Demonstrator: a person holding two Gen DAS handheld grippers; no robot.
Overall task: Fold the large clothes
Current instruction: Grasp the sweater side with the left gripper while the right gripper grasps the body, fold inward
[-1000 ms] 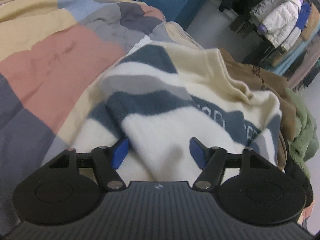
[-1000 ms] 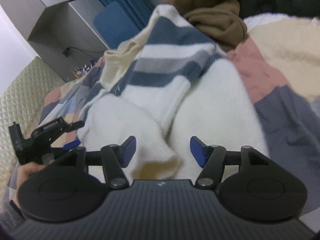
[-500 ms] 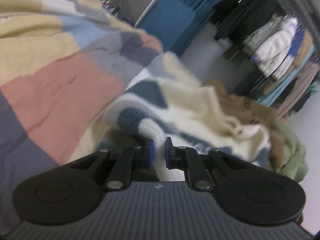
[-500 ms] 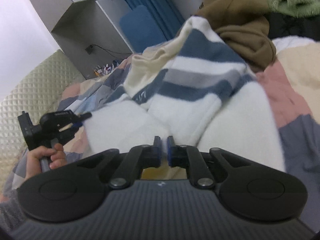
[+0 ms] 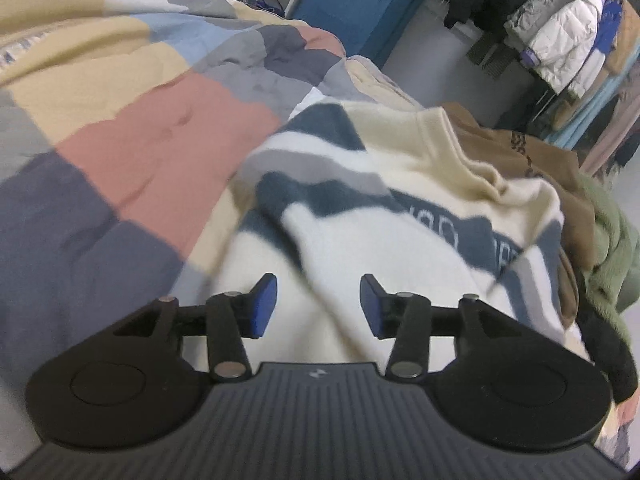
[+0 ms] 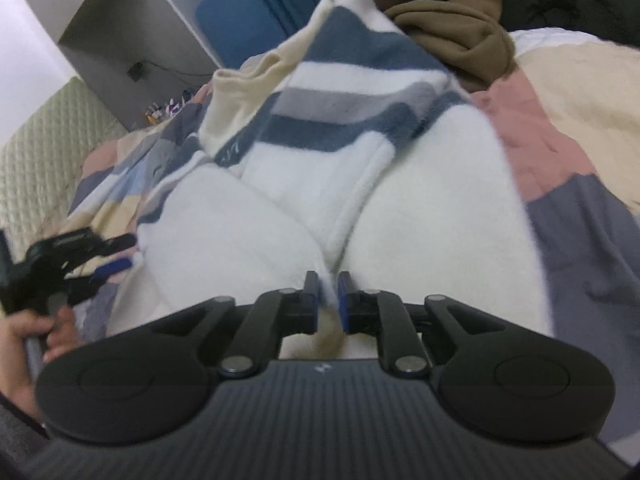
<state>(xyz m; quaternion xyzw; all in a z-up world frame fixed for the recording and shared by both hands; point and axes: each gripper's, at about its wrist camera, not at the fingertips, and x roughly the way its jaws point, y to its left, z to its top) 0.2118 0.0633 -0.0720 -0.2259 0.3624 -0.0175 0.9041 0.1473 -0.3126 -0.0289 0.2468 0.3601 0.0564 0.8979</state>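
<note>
While lettering blurs, right tool [image 6: 328, 300] pinches sweater [image 6: 420, 208].

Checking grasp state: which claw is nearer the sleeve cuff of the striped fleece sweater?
Right. The right claw is shut on the sweater's white sleeve cuff; the left claw hovers open over the sweater body, away from that cuff.

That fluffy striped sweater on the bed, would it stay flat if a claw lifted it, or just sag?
The sweater would probably sag: it already lies in soft rolls and creases. Its thick, fuzzy knit suggests some weight, and likely good grip rather than slipping. The right claw pinches only a small fold, so the rest would likely hang and drag over the quilt.
</note>
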